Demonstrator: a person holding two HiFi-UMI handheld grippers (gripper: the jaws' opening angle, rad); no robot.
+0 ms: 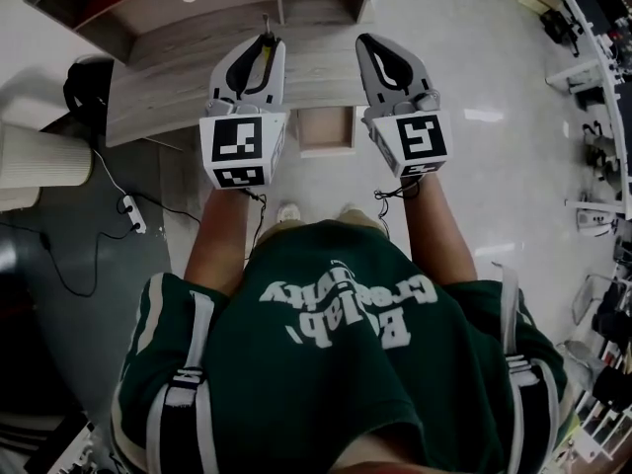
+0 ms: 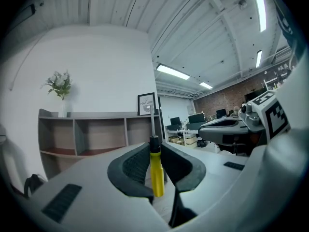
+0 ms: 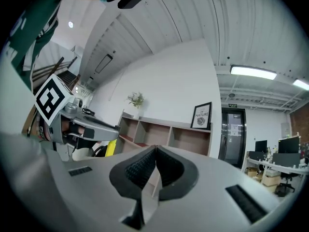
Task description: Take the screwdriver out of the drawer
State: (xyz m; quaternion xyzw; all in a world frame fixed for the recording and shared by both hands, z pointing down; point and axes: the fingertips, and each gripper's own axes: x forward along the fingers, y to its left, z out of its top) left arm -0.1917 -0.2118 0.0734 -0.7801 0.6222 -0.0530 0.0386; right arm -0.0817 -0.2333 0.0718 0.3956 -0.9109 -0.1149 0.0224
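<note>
A screwdriver [image 2: 155, 170] with a yellow handle and black collar stands upright between the pads of my left gripper [image 2: 155, 145], its metal shaft pointing up. In the head view the left gripper [image 1: 265, 41] is held above the wooden desk [image 1: 168, 87], with the screwdriver [image 1: 265, 59] between its jaws. My right gripper [image 1: 368, 40] is beside it on the right, its pads pressed together with nothing between them [image 3: 155, 149]. An open drawer [image 1: 326, 131] sticks out of the desk's near edge, between and below the two grippers. The right gripper view also catches the yellow handle [image 3: 110, 148].
A wooden shelf unit [image 2: 91, 134] stands against the white wall, with a vase of flowers [image 2: 60, 88] and a framed print [image 2: 147, 104] on top. A black bag [image 1: 84, 82], a white cylinder [image 1: 39, 156] and a power strip [image 1: 133, 213] lie left of the desk. Office desks fill the right.
</note>
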